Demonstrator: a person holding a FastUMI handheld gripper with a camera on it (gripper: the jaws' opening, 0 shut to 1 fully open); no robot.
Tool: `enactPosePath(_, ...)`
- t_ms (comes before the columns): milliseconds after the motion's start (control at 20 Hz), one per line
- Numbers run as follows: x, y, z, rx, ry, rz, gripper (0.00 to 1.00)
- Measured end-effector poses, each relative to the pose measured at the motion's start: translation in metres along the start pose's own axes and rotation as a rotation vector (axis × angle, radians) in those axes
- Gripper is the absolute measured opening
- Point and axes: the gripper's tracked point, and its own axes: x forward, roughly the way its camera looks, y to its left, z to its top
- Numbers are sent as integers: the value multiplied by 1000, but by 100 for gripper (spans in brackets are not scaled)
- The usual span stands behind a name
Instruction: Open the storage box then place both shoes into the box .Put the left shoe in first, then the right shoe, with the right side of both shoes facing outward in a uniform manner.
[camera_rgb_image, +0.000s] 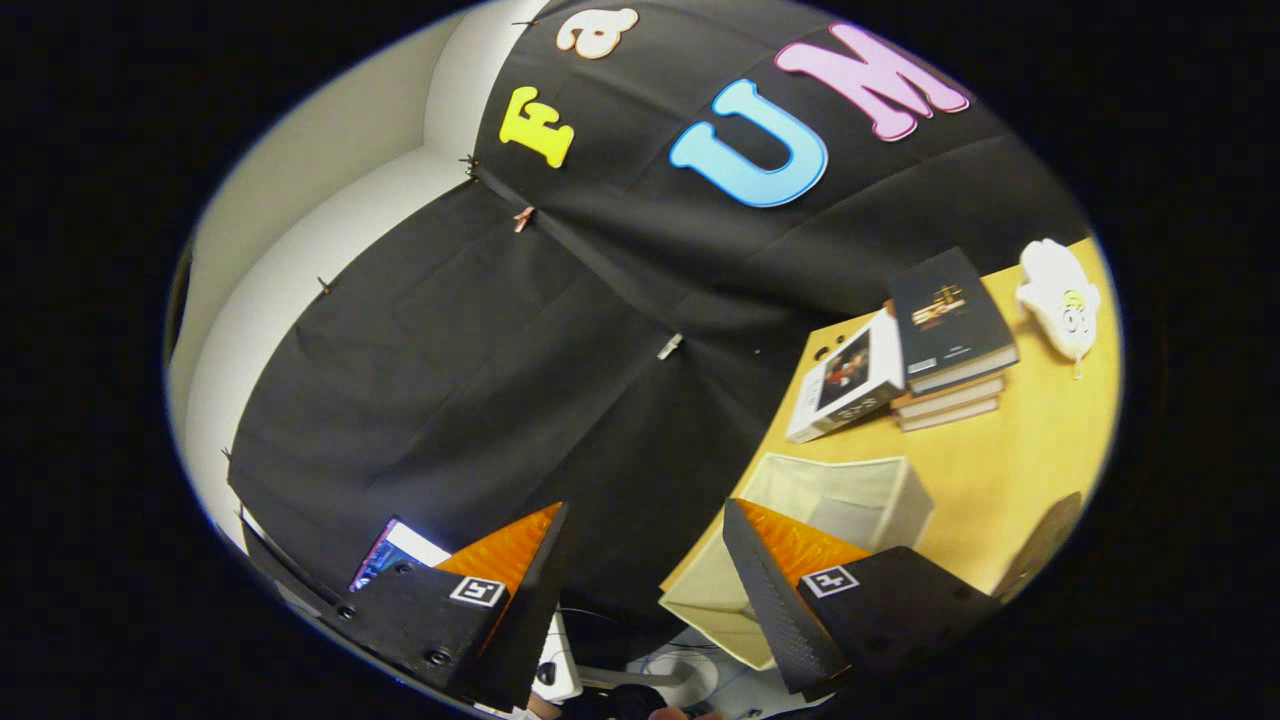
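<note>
My gripper (645, 545) stands open with nothing between its fingers, held off the left end of the wooden table (1010, 470) and tilted. A pale fabric storage box (850, 495) sits on the table just behind and beyond the right finger (770, 590); its top looks open and its inside is light. A dark object (1045, 545), possibly a shoe, shows at the table's near edge to the right of the right finger; too little of it shows to be sure.
A stack of books (950, 340) lies on the table beyond the box, with another book (845, 380) leaning against it. A white soft toy (1060, 295) lies further right. Cables and gear (680, 675) sit low between the fingers.
</note>
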Motion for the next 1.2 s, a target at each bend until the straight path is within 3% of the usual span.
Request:
enactPosePath(350, -87, -78, -10, -135, -6, -344, 95)
enactPosePath(500, -121, -134, -42, -181, 75, -532, 95)
enactPosePath(800, -165, -227, -105, -165, 210, -797, 95)
enactPosePath(1200, -169, -308, -136, -240, 356, -913, 98)
